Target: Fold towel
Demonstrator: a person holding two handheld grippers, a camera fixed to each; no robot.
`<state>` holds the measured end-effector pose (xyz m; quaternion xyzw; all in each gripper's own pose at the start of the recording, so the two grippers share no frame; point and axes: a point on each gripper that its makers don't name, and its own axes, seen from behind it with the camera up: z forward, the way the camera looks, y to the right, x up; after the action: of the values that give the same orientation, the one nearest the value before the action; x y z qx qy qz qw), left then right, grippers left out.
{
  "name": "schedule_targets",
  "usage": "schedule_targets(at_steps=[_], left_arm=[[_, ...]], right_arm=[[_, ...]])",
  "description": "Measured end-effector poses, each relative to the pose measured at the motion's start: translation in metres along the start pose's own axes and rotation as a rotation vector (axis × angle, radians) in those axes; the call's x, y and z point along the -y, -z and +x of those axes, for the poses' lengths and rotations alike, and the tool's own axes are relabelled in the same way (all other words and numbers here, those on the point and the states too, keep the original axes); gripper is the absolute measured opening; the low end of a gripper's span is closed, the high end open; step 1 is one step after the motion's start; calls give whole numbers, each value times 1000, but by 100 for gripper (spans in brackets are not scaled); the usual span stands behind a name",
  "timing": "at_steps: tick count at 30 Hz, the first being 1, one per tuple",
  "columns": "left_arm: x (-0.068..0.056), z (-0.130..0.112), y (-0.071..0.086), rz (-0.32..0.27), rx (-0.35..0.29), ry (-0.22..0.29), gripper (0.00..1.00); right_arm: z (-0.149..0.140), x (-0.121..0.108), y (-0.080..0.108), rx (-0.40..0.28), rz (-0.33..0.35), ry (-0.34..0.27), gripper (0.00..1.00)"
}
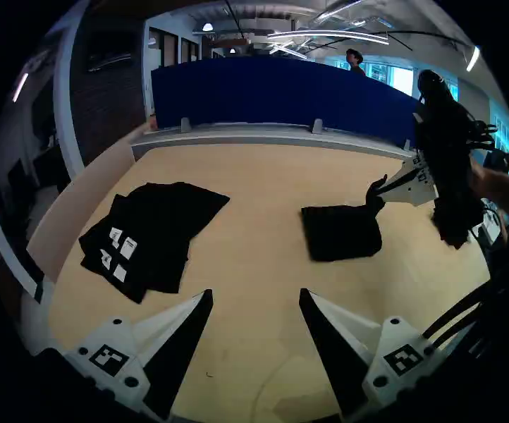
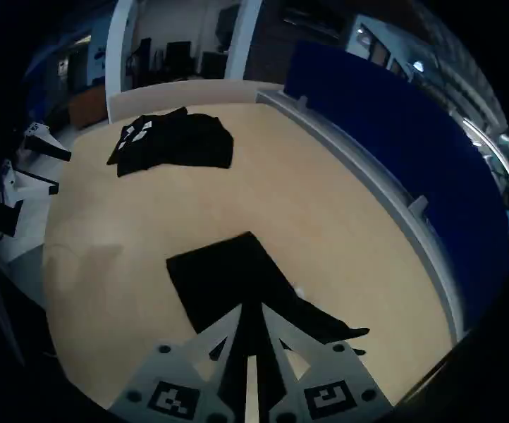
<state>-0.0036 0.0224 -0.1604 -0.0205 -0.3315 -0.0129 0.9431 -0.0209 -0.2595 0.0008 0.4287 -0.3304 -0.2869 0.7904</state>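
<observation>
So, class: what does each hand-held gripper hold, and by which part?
The right hand-held gripper pinches the folded black towel at its near edge; the left hand-held gripper is open, holding nothing.

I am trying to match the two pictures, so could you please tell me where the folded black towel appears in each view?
Left gripper view: the folded towel lies right of centre, at the tips of the right gripper.
Right gripper view: it lies low at centre, just ahead of that gripper's own fingertips.
Shared landmark: the blue partition, top centre in the left gripper view and upper right in the right gripper view.
</observation>
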Motion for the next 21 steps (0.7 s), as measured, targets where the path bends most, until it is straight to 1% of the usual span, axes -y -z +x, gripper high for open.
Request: schedule_targets(at_steps=[5,8,11,15,18,21], left_arm=[[8,-3,7,22,-7,12,91],[12,-8,8,40,-7,17,91],[15,-12,10,51,-5,24,91],[17,-13,14,58,-8,37,91],[17,-14,15,58,-11,45,91],[17,-13,15,57,-12,46,90]], right_arm=[[11,34,-35,10,57,41,5],[9,54,-57,25,88,49,4],[4,71,-74,43,120,43,4],[-1,81,-86,60,141,25,4],[-2,83,-88,62,145,13,5],[-1,81,-85,57,143,6,7]])
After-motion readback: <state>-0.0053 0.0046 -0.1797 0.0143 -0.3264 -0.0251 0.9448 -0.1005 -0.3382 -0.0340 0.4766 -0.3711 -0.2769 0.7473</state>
